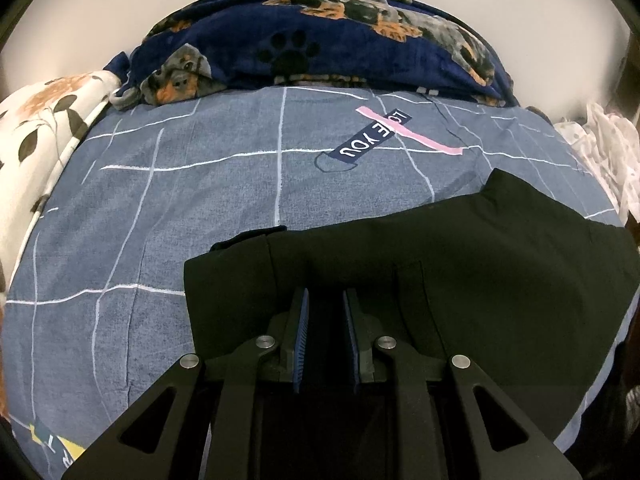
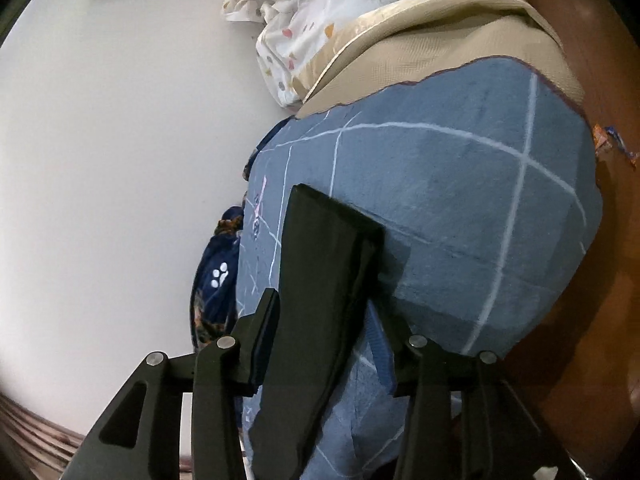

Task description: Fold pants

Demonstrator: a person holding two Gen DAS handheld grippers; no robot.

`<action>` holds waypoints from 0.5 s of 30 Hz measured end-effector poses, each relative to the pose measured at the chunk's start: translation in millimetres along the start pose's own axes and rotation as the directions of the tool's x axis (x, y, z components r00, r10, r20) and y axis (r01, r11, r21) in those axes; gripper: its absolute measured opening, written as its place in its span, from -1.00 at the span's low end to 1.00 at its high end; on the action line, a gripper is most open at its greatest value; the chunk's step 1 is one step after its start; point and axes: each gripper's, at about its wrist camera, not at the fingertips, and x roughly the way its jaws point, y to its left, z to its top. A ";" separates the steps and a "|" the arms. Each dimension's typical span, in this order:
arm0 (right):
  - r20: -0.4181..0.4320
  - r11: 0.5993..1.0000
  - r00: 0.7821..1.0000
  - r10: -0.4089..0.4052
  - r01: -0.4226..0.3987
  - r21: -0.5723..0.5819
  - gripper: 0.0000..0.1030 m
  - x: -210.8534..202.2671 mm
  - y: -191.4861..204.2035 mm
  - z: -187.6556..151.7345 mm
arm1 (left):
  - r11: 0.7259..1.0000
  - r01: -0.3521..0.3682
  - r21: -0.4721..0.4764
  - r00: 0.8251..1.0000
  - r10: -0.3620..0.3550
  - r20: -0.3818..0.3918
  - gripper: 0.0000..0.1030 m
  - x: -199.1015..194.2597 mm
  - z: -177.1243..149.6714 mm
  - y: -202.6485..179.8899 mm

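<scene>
On blue bedsheet (image 1: 160, 200) — folded black pants (image 1: 460, 248)

Each handheld tool, the left gripper (image 1: 326, 298) and the right gripper (image 2: 324, 308), consists of matte black angular link arms with triangular cut-outs, four round silver pivot pins set behind the fingers, and two flat black fingers (image 1: 298, 320) faced with ribbed blue pads.

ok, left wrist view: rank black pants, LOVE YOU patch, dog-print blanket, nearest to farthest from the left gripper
1. Black pants: under the left gripper, spreading right.
2. LOVE YOU patch: mid-bed on the blue sheet, slightly right.
3. Dog-print blanket: heaped along the far edge.
</scene>
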 end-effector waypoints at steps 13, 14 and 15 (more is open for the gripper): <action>-0.041 1.000 0.999 -0.025 0.025 0.003 -0.30 7.2 -0.8 -9.1 | 1.000 0.000 0.000 1.000 0.000 0.003 -0.61 0.1 -0.5 -0.4; -0.060 0.996 0.995 -0.081 0.079 -0.041 -0.49 11.1 5.9 -17.8 | 1.000 0.000 -0.001 1.000 0.000 0.003 -0.61 0.2 -0.4 0.0; -0.066 0.991 0.990 -0.121 0.117 -0.066 -0.60 13.6 8.3 -14.3 | 1.000 -0.001 -0.001 1.000 0.001 0.002 -0.61 0.2 -0.3 0.0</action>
